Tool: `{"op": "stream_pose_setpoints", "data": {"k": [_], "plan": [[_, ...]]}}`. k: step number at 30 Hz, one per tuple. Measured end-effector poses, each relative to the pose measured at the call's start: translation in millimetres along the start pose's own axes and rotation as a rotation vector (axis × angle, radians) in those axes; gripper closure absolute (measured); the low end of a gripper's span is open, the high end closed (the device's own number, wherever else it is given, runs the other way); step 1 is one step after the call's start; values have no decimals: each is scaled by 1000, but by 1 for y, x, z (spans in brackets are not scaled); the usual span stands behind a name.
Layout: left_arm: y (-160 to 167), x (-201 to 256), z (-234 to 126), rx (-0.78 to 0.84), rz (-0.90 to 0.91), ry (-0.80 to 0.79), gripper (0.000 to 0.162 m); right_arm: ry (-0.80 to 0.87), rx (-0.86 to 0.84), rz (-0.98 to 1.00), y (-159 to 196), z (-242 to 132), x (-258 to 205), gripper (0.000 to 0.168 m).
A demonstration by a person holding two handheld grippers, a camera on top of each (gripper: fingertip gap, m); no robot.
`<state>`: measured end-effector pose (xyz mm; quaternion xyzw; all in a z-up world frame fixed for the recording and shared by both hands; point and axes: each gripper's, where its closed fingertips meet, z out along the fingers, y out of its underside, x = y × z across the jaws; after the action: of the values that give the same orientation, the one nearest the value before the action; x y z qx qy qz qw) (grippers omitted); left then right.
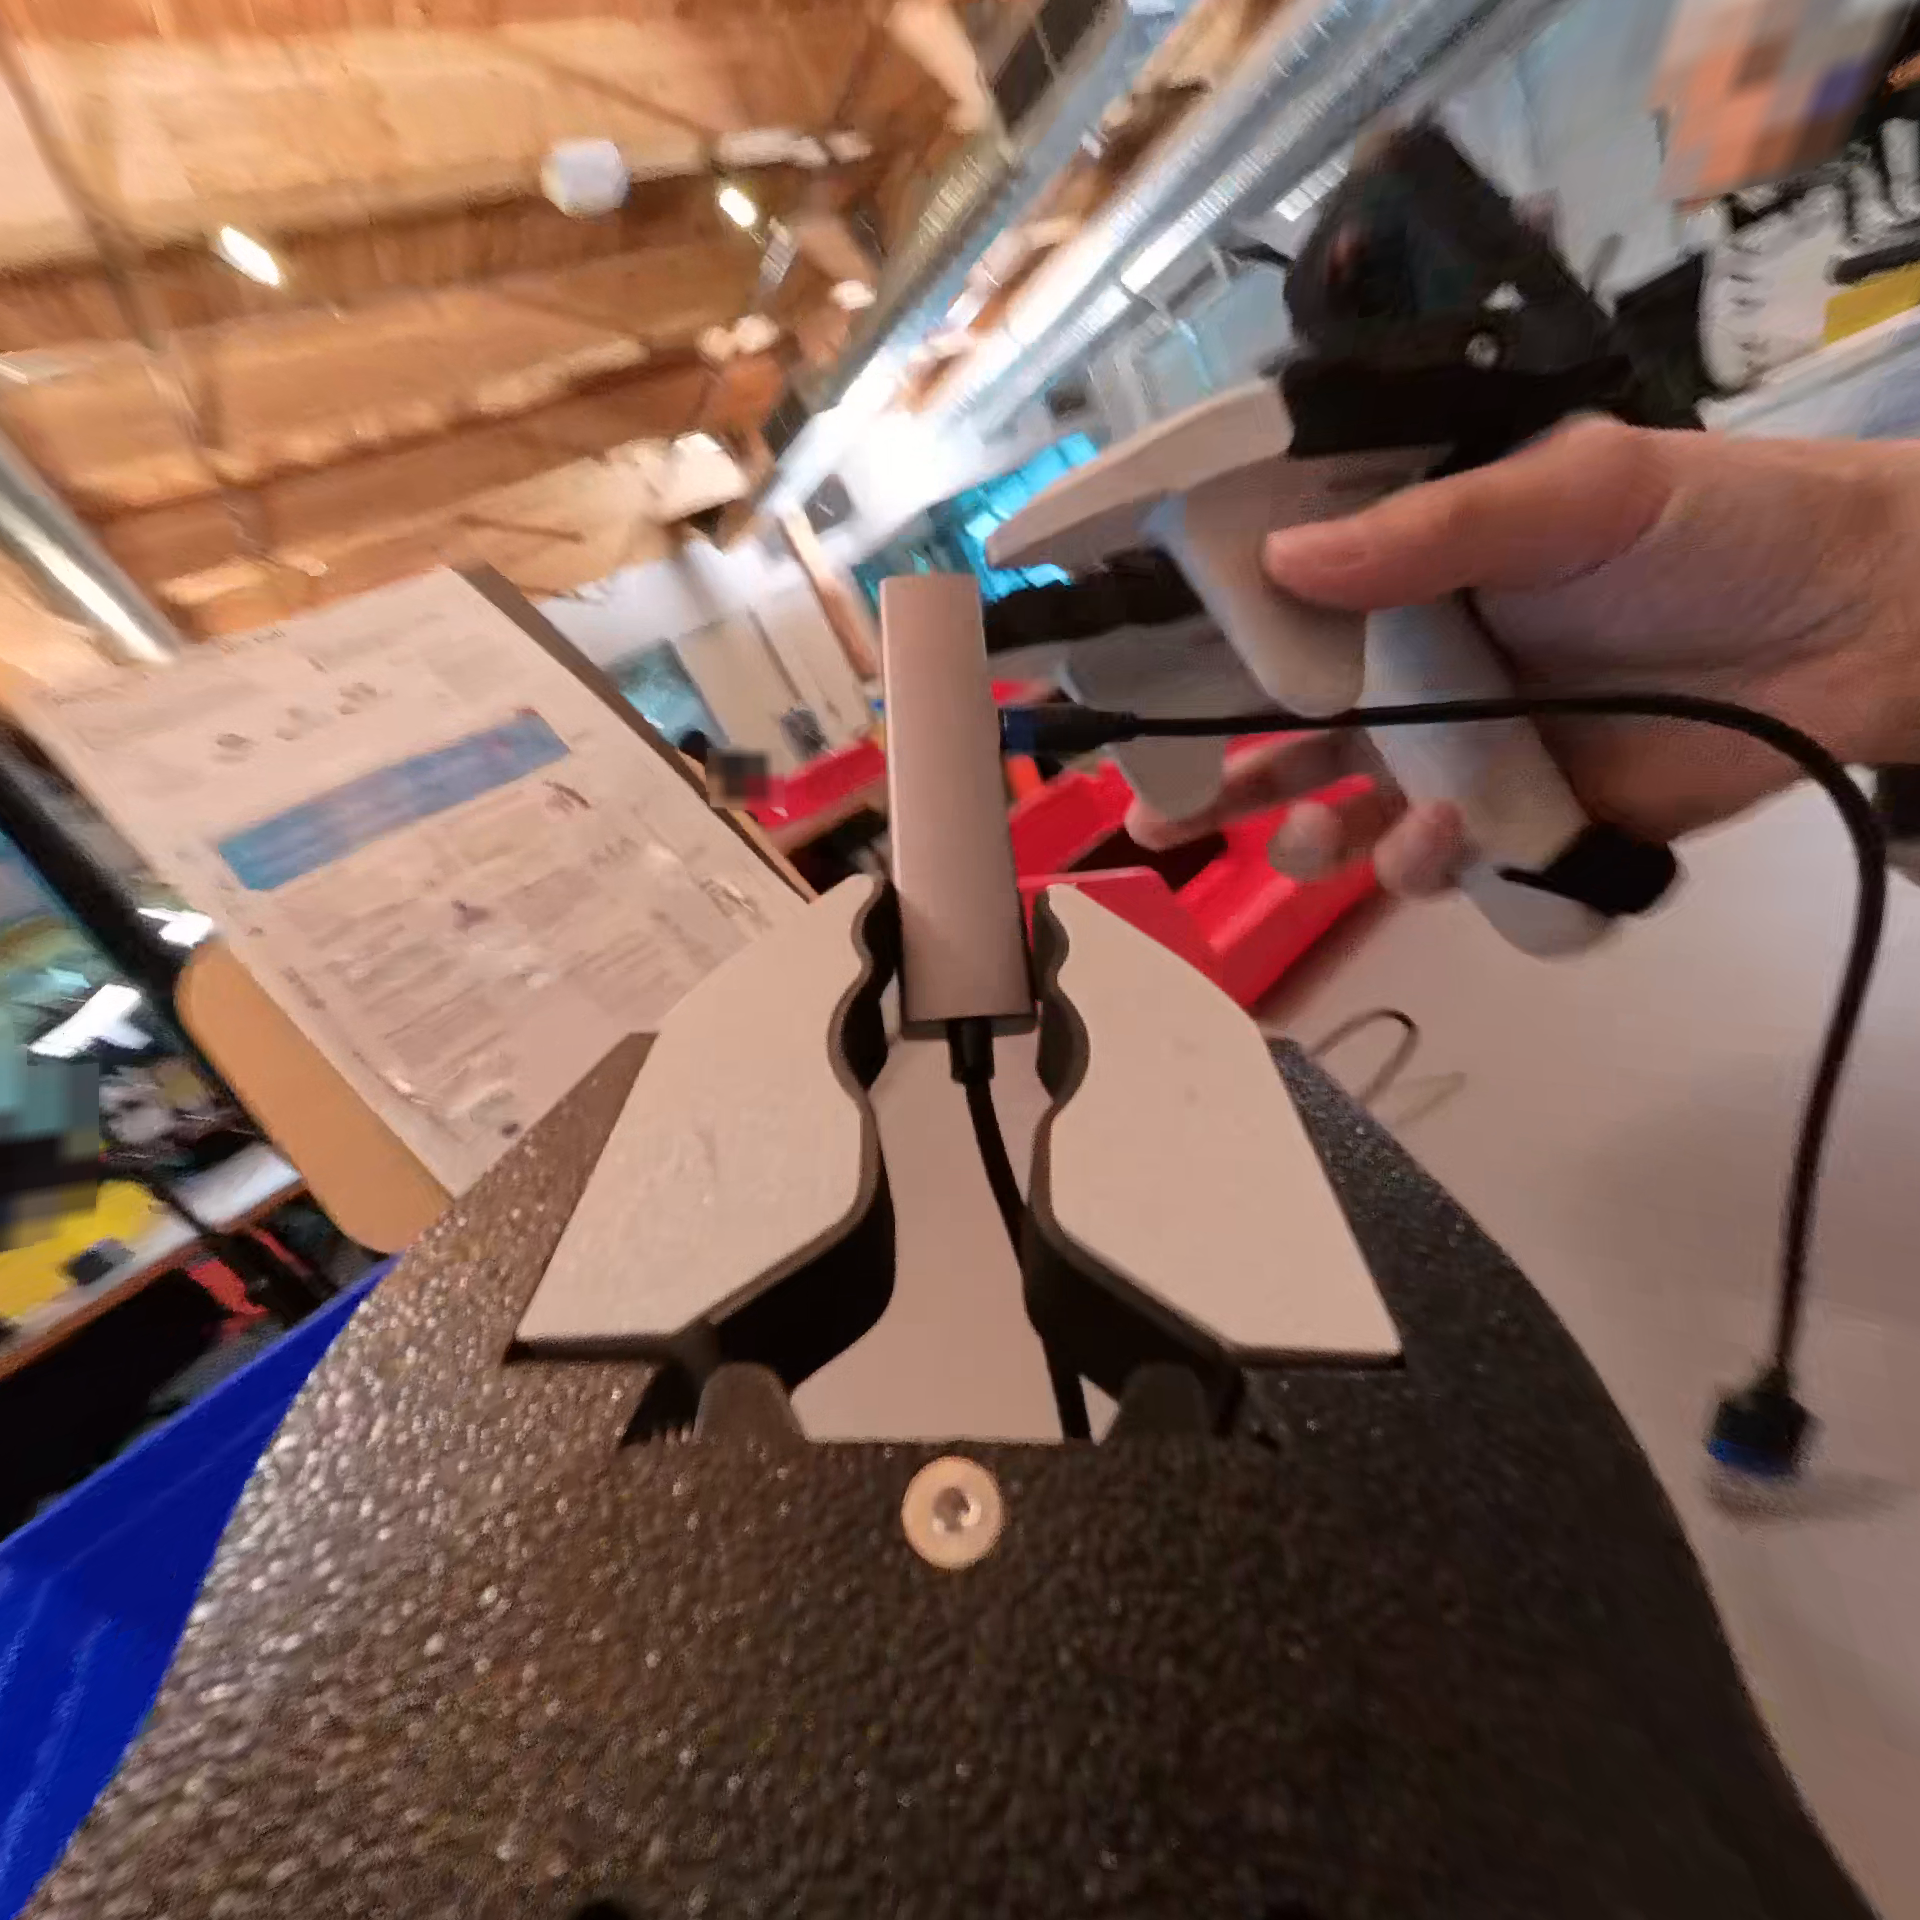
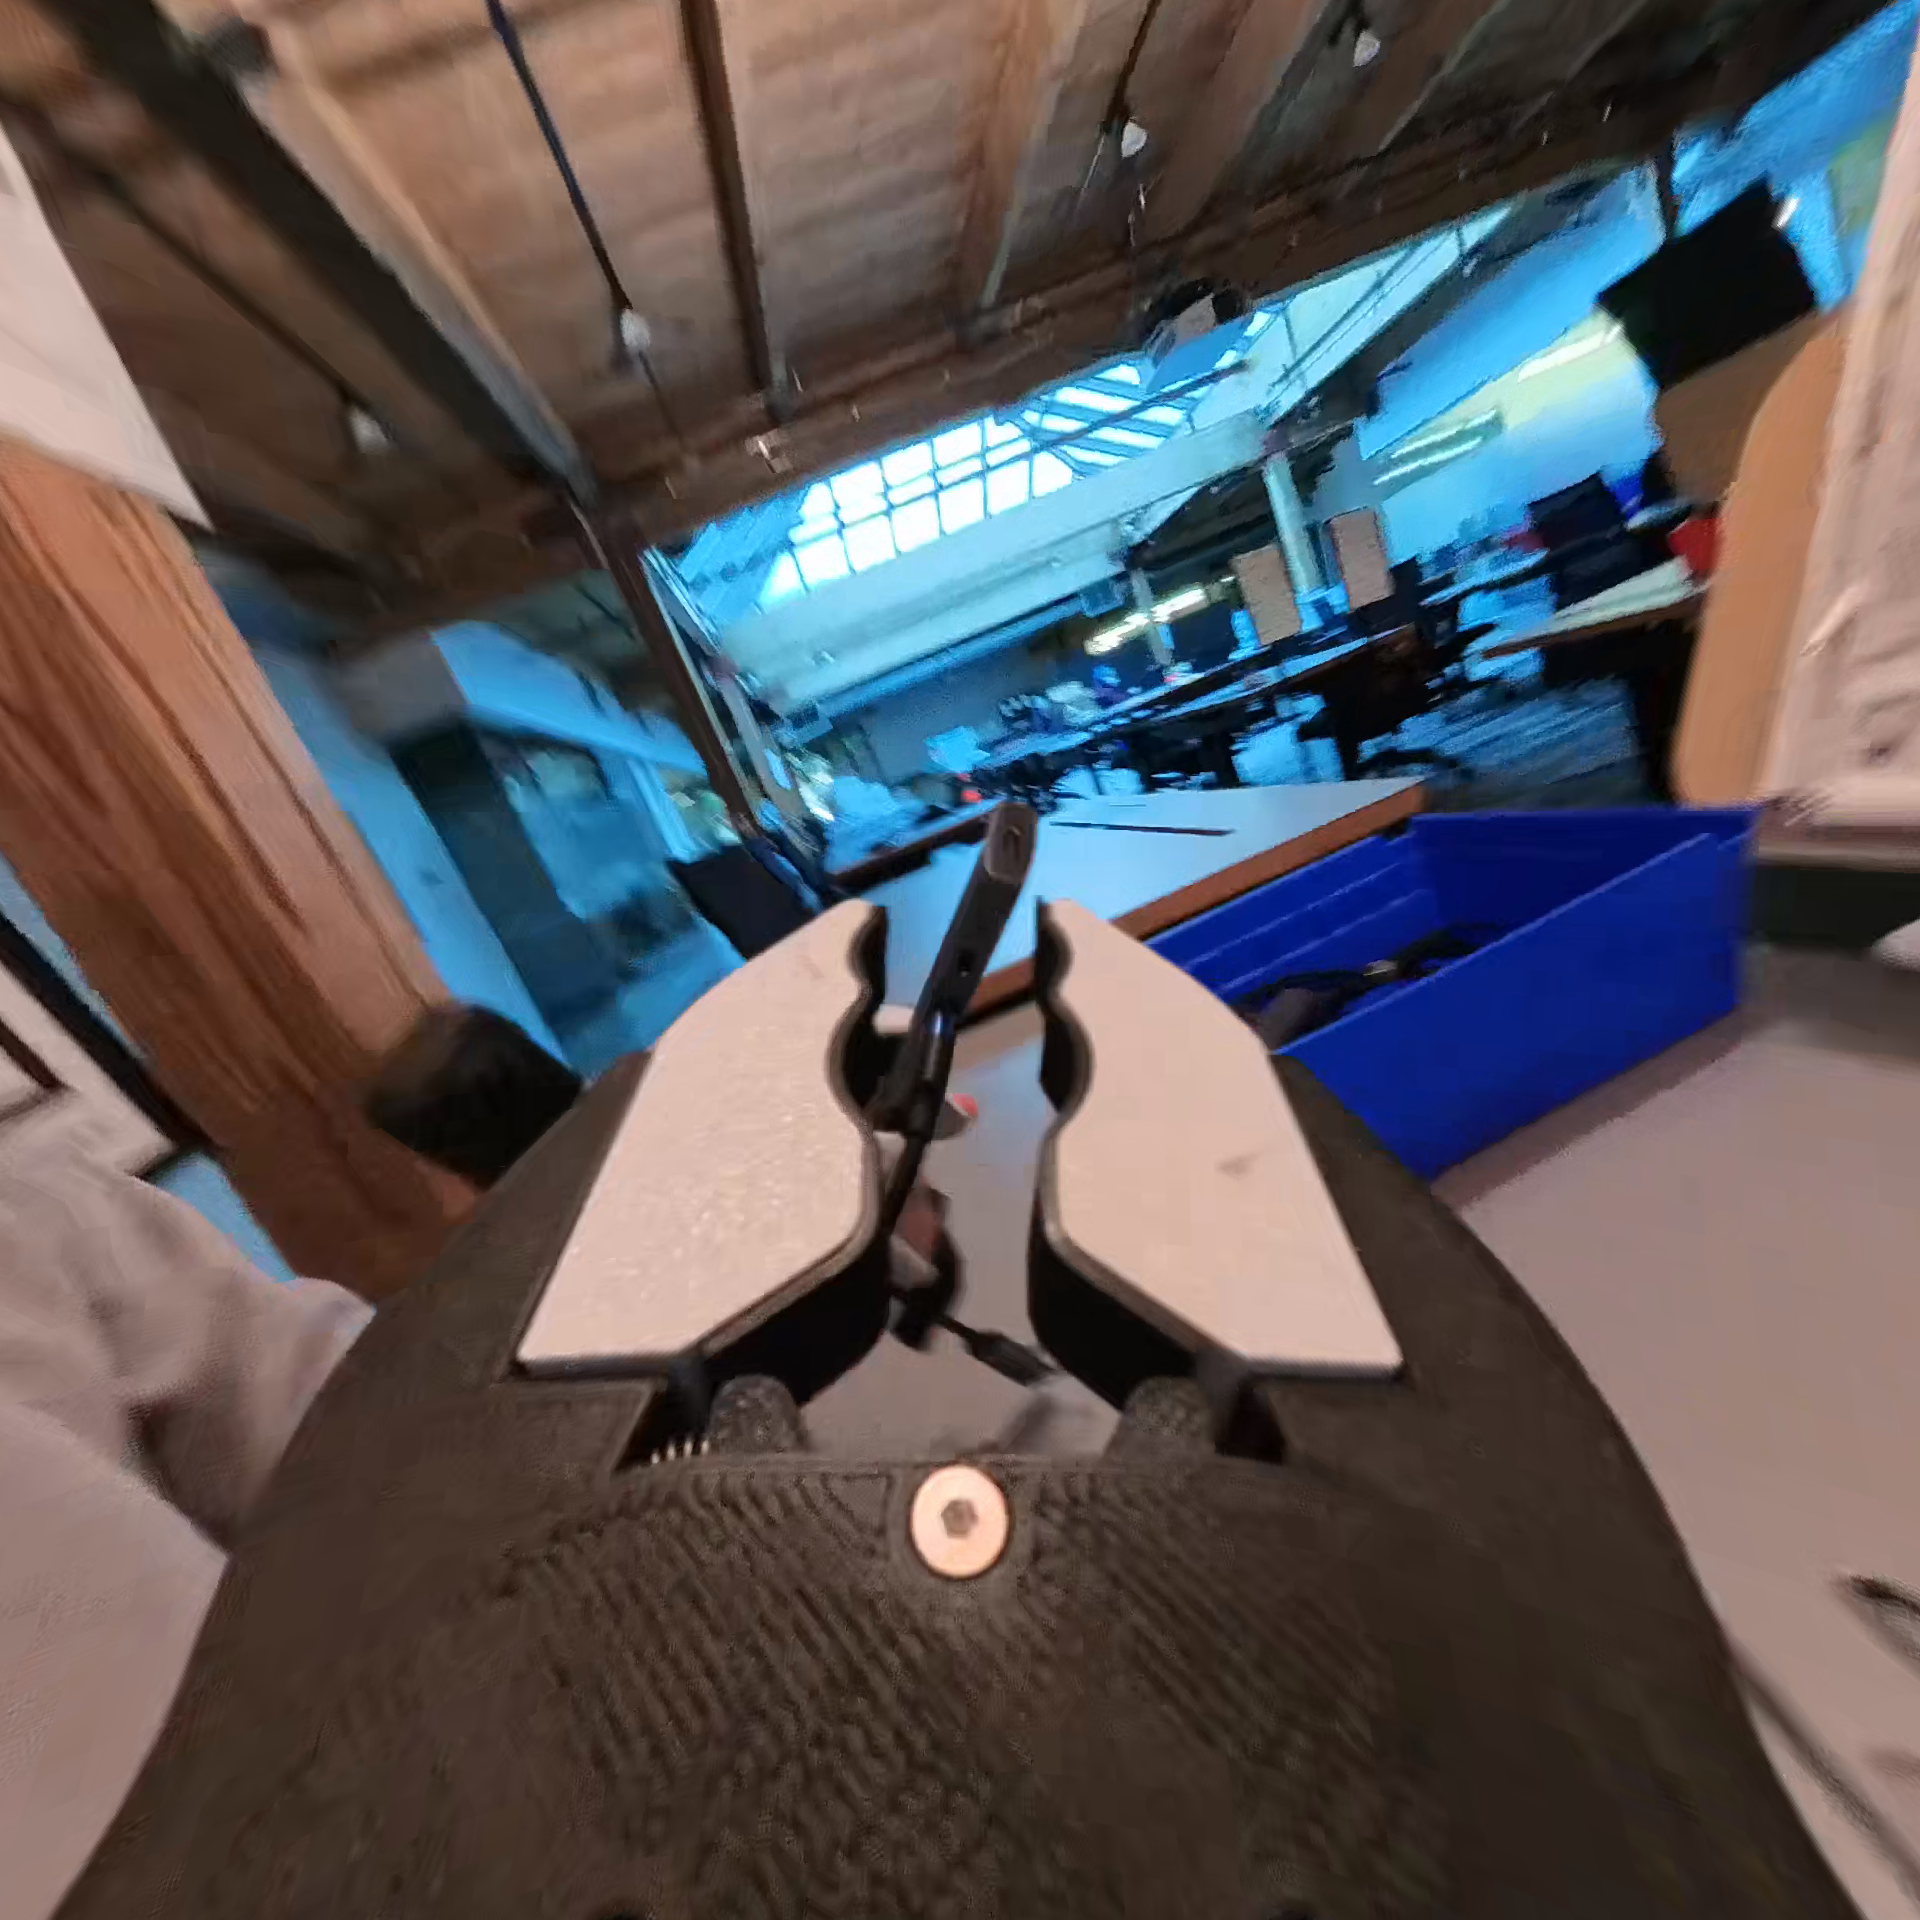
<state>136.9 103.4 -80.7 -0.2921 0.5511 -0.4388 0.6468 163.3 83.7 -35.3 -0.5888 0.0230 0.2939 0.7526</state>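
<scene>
**Two handheld grippers, one gripping a grey bar, one around a black plug**

Left wrist view, nearest: left gripper (image 1: pixel 958 914) at centre frame, narrowed onto a flat grey adapter bar (image 1: pixel 943 790) standing upright, pinched at its lower end between both fingertips. Black cord (image 1: pixel 1003 1174) running from the bar's base down between the fingers. Right of centre, a hand (image 1: pixel 1621 644) gripping the pale handle of the other gripper, its tips hidden behind the bar. Thin black cable (image 1: pixel 1558 710) reaching the bar's right edge, looping right and down to a blurred blue-and-black plug (image 1: pixel 1759 1439) hanging at lower right. Behind, red trays (image 1: pixel 1236 914) on a pale table (image 1: pixel 1610 1195); a printed sheet on a board (image 1: pixel 416 852) at left; blue bin corner (image 1: pixel 94 1621) at lower left.

Right wrist view, nearest: right gripper (image 2: pixel 958 920) at centre frame, fingers part-way apart, with a slim black connector (image 2: pixel 982 935) slanting up between them, against the left finger; firmness of grip unclear. Further right, a blue bin (image 2: pixel 1538 997) on the table (image 2: pixel 1621 1268). Blurred workshop beyond.
</scene>
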Motion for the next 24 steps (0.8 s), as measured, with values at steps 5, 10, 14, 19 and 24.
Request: {"op": "stream_pose_setpoints", "data": {"k": [5, 10, 14, 19, 24], "plan": [[14, -2, -12, -262, -225, 282, 137, 149, -236, -660, 1, -19, 11, 114], [39, -24, -22, -379, -392, 273, 137, 328, -649, -882, 36, -42, 64, 99], [51, -46, -29, -377, -423, 190, 137, 757, -894, -631, 68, -95, 139, 103], [58, -52, -33, -377, -400, 173, 137, 973, -729, -261, 93, -109, 180, 109], [63, -47, -32, -375, -402, 197, 137, 988, -968, -432, 111, -116, 201, 158]]}}
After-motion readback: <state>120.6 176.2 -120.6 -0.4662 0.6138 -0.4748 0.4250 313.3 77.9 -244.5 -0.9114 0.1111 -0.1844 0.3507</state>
